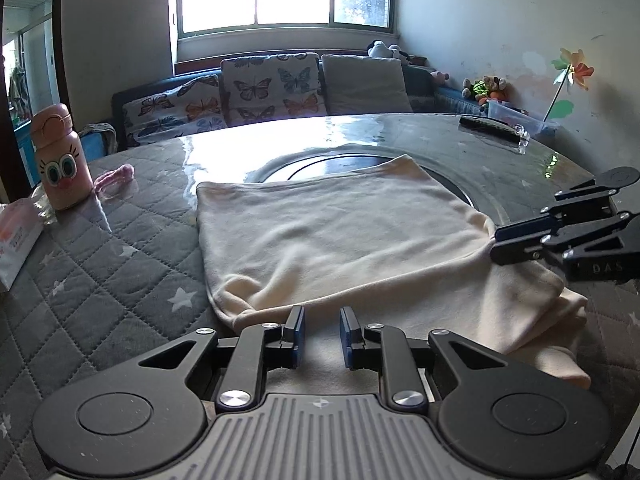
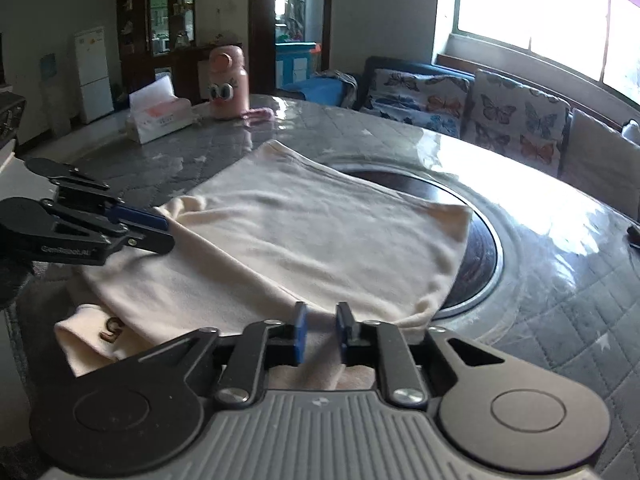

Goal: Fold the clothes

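folding a cream garment (image 1: 332,236) on a quilted grey table cover (image 1: 120,264): the garment lies in the middle of the round table, already doubled over, its far part overlapping the dark inset disc (image 2: 480,248). the left gripper (image 1: 322,334) sits at the near hem with its jaws narrowly apart; cloth lies between and under the pads, but whether they actually pinch it cannot be told. the right gripper (image 2: 320,334) stands likewise at the adjoining edge, jaws narrow with a ridge of fabric rising into the gap, probably lightly held. risks: a shallow pinch could take only the top layer, so the lower layers, one bearing a printed mark (image 2: 110,330), would lag and spoil the fold; uneven lifting by the two grippers would skew the edges. surroundings: a pink cartoon bottle (image 1: 60,160), a tissue pack (image 2: 158,116) and a pink strap (image 1: 114,178) stand well apart at the table's edge; a dark flat object (image 1: 488,126) lies at the far side. nothing obstructs the cloth.
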{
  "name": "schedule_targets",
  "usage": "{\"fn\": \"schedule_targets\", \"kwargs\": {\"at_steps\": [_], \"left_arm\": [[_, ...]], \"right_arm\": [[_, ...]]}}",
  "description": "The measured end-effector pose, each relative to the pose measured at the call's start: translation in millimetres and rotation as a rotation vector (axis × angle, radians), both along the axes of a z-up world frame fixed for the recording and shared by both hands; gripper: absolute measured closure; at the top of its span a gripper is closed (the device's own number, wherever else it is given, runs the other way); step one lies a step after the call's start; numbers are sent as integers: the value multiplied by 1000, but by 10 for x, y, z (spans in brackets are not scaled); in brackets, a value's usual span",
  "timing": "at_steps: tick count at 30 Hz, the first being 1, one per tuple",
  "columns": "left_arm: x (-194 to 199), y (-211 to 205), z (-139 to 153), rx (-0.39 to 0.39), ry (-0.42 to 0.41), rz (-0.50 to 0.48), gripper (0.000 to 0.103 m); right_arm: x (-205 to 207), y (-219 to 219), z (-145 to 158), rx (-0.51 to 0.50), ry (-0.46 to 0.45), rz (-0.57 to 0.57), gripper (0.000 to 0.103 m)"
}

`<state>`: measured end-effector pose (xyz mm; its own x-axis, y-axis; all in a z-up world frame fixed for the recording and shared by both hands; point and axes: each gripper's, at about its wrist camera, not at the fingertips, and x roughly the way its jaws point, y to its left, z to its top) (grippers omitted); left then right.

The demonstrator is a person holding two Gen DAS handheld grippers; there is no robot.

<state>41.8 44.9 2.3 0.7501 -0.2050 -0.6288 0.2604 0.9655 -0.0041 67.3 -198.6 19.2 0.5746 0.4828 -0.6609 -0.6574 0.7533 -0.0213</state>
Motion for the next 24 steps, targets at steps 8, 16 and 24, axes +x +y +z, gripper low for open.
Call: {"fn": "schedule_targets", "kwargs": {"at_steps": [8, 16, 24], "left_arm": [[-302, -18, 94, 33, -19, -49, 74], [-739, -14, 91, 103, -22, -113, 66], [-1038, -188, 9, 211, -84, -217, 61]], "right_arm": [[-152, 37, -15, -31, -7, 53, 72], [-385, -58, -65, -76, -13, 101, 70], [-402, -67, -65, -67, -1, 104, 69]]}}
